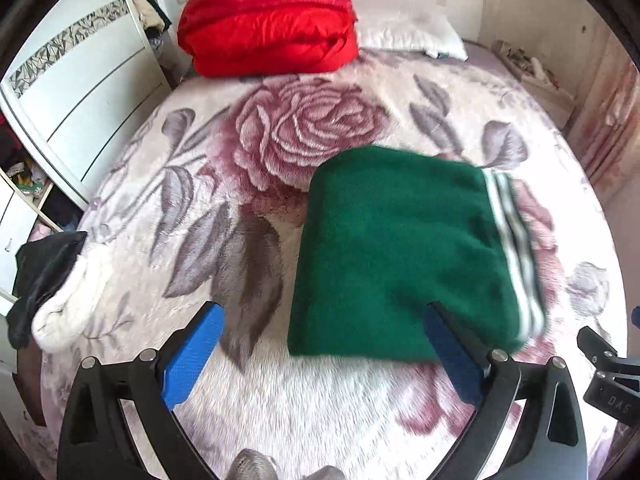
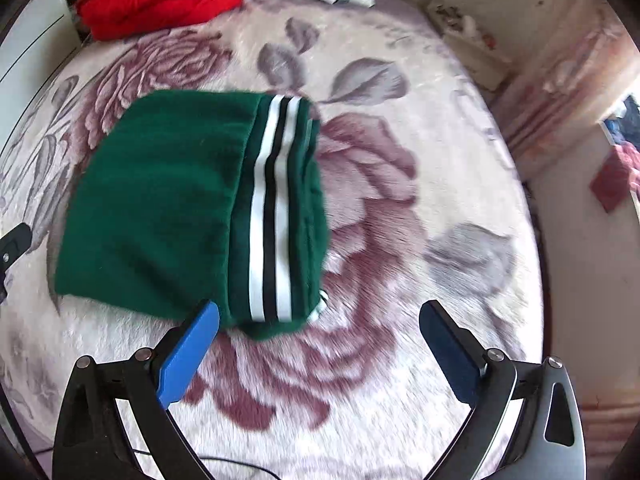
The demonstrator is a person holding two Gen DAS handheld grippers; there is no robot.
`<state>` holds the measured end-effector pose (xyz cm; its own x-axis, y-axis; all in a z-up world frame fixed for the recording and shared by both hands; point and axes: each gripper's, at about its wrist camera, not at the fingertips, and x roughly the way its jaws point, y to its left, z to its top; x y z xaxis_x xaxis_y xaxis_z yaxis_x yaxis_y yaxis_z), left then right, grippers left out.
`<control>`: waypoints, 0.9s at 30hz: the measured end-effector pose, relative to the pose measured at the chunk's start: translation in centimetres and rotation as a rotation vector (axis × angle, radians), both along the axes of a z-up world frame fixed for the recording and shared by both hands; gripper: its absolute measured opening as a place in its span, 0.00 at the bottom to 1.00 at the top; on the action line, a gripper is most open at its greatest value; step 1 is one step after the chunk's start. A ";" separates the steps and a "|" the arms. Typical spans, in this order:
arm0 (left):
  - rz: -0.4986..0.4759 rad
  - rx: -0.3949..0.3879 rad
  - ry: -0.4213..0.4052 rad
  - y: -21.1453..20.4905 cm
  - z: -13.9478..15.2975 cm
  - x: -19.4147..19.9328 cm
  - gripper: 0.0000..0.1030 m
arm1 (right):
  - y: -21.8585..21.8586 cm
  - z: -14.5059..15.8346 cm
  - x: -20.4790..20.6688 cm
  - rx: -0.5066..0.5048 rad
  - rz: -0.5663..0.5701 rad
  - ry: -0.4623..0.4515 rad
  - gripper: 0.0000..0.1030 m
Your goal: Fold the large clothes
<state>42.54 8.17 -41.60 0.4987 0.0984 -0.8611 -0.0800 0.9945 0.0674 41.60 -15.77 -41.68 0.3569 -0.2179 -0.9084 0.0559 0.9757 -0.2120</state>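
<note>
A green garment point(image 1: 400, 252) with a white and black striped band lies folded into a compact rectangle on the floral bedspread point(image 1: 240, 184). It also shows in the right wrist view point(image 2: 160, 208), striped band on its right side. My left gripper point(image 1: 322, 320) is open and empty, its right finger point(image 1: 452, 352) over the garment's near edge. My right gripper point(image 2: 318, 316) is open and empty, just in front of the garment's near right corner; its left finger point(image 2: 188, 356) is beside the fold.
A folded red quilt point(image 1: 268, 20) and a white pillow point(image 1: 412, 32) lie at the head of the bed. A black and white garment point(image 1: 52, 288) hangs at the bed's left edge. A white wardrobe point(image 1: 80, 92) stands left; a wall and curtain point(image 2: 560, 80) are right.
</note>
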 end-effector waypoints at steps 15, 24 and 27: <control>-0.044 -0.042 -0.138 -3.8 20.4 -14.8 0.99 | 1.1 24.9 -18.4 -0.043 -0.026 -0.179 0.99; -0.082 -0.057 -0.228 -5.0 30.2 -23.7 0.99 | 2.0 38.4 -29.7 -0.051 -0.035 -0.311 0.99; -0.076 -0.064 -0.251 -4.8 32.1 -25.6 0.99 | 2.0 41.6 -33.0 -0.070 -0.024 -0.355 0.99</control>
<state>16.93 3.32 -9.50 0.7015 0.0014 -0.7127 -0.0107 0.9999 -0.0085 8.64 -13.76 -0.05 0.6415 -0.2874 -0.7112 0.1604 0.9569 -0.2421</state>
